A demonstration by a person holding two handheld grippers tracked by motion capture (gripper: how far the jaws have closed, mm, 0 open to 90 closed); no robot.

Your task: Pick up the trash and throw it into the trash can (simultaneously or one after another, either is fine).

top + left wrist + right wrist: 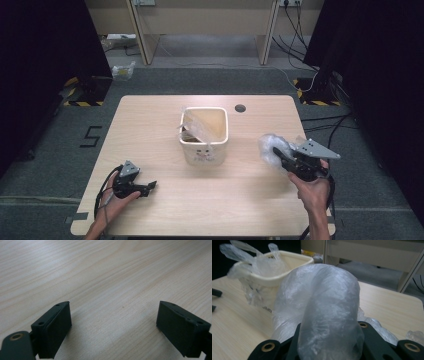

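A crumpled clear plastic bag (272,148) hangs above the table's right side, pinched in my right gripper (283,158), which a hand holds up off the wood. In the right gripper view the bag (324,305) bulges between the two black jaws. A cream bin (204,134) stands at the table's middle with clear plastic (195,127) draped over its left rim; in the right gripper view the bin (279,267) lies beyond the bag. My left gripper (150,187) rests low over the table's front left, jaws wide apart with bare wood between its fingertips (56,327).
The wooden table (150,125) has a round cable hole (240,108) at its back right. Cables (320,120) run across the grey floor at the right. Desk legs (140,35) stand behind the table.
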